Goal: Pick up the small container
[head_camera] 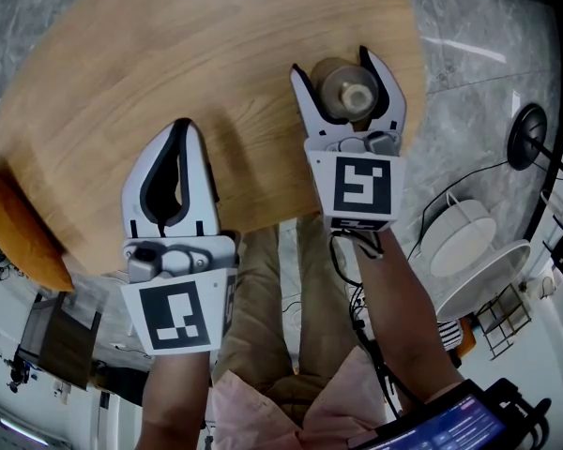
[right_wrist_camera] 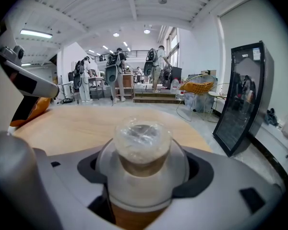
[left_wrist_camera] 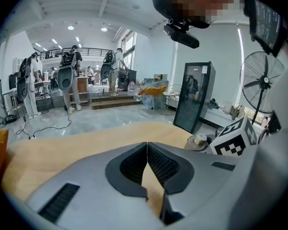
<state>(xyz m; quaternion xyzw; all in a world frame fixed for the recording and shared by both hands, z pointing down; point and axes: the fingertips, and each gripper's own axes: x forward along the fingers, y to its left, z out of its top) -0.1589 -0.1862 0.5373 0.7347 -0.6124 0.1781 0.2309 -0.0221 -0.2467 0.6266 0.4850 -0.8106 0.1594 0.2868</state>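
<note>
The small container [head_camera: 347, 92], a brown tub with a domed clear lid and a knob wrapped in film, sits between the jaws of my right gripper [head_camera: 336, 64] at the far right of the round wooden table [head_camera: 169, 54]. In the right gripper view the container [right_wrist_camera: 141, 152] fills the gap and both jaws press on its sides. Whether it has left the tabletop cannot be told. My left gripper [head_camera: 180, 126] hovers over the table's near edge, shut with nothing in it; its pads [left_wrist_camera: 134, 164] meet at the tips. The container [left_wrist_camera: 198, 142] also shows at the right of the left gripper view.
An orange cushion [head_camera: 14, 232] lies at the table's left edge. On the floor to the right stand a fan [head_camera: 525, 134] and white round lamps [head_camera: 460, 237]. A glass-door cabinet [right_wrist_camera: 242, 99] stands right of the table. People [right_wrist_camera: 117, 73] stand far behind.
</note>
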